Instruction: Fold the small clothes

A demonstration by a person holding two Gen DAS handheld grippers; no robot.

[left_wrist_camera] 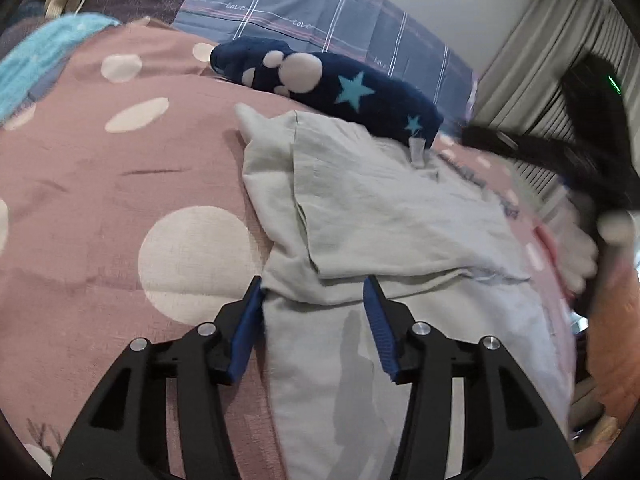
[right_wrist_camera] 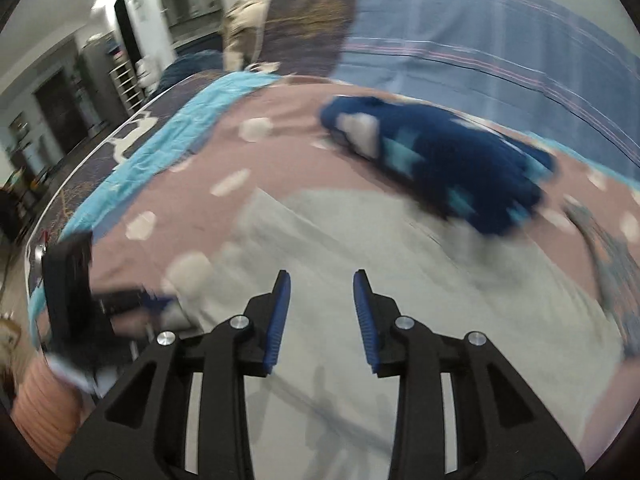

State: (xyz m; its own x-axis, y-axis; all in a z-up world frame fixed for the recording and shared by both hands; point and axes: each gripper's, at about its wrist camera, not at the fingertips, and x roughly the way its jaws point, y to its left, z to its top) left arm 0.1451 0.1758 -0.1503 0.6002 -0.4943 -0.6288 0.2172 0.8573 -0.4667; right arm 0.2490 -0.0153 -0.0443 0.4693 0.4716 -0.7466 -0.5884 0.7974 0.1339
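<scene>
Both claws, left (left_wrist_camera: 314, 286) and right (right_wrist_camera: 322, 280), gape (nothing gripped) over grey garment (left_wrist_camera: 384, 216).

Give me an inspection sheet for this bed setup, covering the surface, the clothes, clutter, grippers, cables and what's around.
Surface: pink bedspread with pale dots, wrinkled.
Job's things: pale grey garment lying partly folded; dark blue sock with stars at its far edge, resting partly on it.
Clutter: turquoise cloth at the bedspread's edge; plaid pillow behind.
Grippers: left gripper open, the garment's edge between its pads, not pinched; right gripper open over the garment, holding nothing.
Cables: nothing seen.
Surroundings: curtains to one side; the right wrist view shows a blurred room with shelves.
</scene>
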